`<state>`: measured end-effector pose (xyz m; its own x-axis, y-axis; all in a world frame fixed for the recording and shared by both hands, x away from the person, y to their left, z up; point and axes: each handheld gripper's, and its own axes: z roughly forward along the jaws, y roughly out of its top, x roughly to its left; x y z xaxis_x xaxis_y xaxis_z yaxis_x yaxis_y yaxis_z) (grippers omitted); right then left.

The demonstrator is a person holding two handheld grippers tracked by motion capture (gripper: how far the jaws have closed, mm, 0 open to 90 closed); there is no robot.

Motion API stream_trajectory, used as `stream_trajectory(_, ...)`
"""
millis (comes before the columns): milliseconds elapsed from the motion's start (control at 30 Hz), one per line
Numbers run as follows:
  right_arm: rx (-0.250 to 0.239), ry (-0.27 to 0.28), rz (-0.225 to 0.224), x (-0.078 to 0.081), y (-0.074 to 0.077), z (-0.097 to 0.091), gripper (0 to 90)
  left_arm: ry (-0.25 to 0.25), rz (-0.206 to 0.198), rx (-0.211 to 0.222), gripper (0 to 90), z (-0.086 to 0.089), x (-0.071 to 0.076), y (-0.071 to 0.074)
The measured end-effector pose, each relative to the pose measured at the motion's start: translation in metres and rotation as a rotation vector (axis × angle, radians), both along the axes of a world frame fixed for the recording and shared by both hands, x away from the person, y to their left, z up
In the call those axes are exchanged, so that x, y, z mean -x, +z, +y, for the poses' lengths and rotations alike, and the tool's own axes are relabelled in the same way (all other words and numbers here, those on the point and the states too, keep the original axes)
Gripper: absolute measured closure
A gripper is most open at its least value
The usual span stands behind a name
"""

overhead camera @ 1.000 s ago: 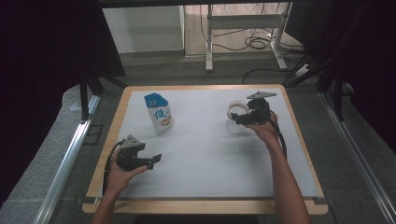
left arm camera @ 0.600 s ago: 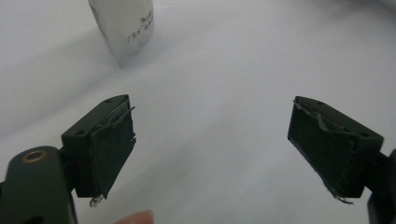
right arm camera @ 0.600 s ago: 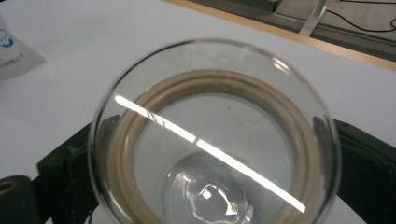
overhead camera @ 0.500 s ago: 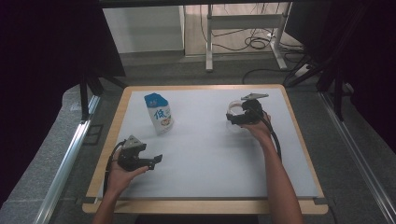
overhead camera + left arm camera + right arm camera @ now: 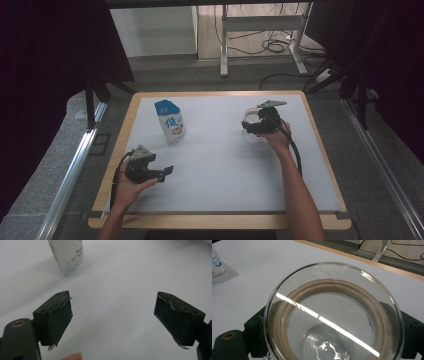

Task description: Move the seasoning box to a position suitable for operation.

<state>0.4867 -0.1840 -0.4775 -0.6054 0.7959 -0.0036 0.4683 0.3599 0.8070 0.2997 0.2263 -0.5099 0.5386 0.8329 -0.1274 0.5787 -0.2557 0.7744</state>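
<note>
1. We see the right tongs [image 5: 251, 128] at the far right part of the table [image 5: 220, 165], straddling a clear glass jar [image 5: 252, 121].
2. In the right gripper view the glass jar [image 5: 332, 315] sits between the two black jaws, one each side of its round wall. Jaws have just been closing in around it; we can't tell if the pads press the glass yet.
3. Jar: transparent, smooth, round mouth w/ a thick rim. A tan ring runs round inside below the rim, looks rubbery. A bright streak of light crosses the glass.
4. Jar stands on the white table surface, well apart from the pouch [image 5: 170, 121].
5. Pouch: soft stand-up pack, white w/ blue top & blue print, upright at the far left part of the table. Its corner shows in the right gripper view [image 5: 220, 267].
6. Left tongs [image 5: 166, 172] near the front left of the table, held in the left hand [image 5: 131, 186]. Jaws spread wide, nothing between them.
7. Left gripper view: flat matte black pads [image 5: 60, 321], edges frayed & peeling a bit. Pouch base [image 5: 68, 253] ahead, apart from the jaws.
8. Table: smooth white sheet on top, pale wood frame round it.
</note>
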Motion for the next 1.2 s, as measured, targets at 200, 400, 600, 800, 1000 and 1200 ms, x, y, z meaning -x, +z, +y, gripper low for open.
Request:
stream_trajectory(200,-0.009,0.032,-0.007,0.011,0.01,-0.001,11.5,0.0,0.001,0.0,14.5,0.001,-0.001,0.0)
stream_trajectory(400,-0.005,0.068,-0.008,0.028,0.02,-0.003,11.6,0.001,-0.004,0.0,14.7,0.002,0.0,0.001)
stream_trajectory(600,-0.018,0.108,-0.016,0.05,0.023,-0.006,11.6,-0.002,-0.004,0.001,14.6,0.001,0.001,0.001)
stream_trajectory(800,-0.009,0.151,-0.019,0.07,0.024,-0.003,11.6,-0.002,-0.002,0.002,14.7,0.001,0.001,0.001)
stream_trajectory(1000,-0.013,0.203,0.001,0.084,0.019,0.0,11.6,-0.006,0.007,-0.001,14.7,0.0,0.0,-0.002)
stream_trajectory(1200,0.009,0.235,0.02,0.086,0.012,0.003,11.5,-0.005,0.012,-0.002,14.7,-0.002,-0.001,-0.003)
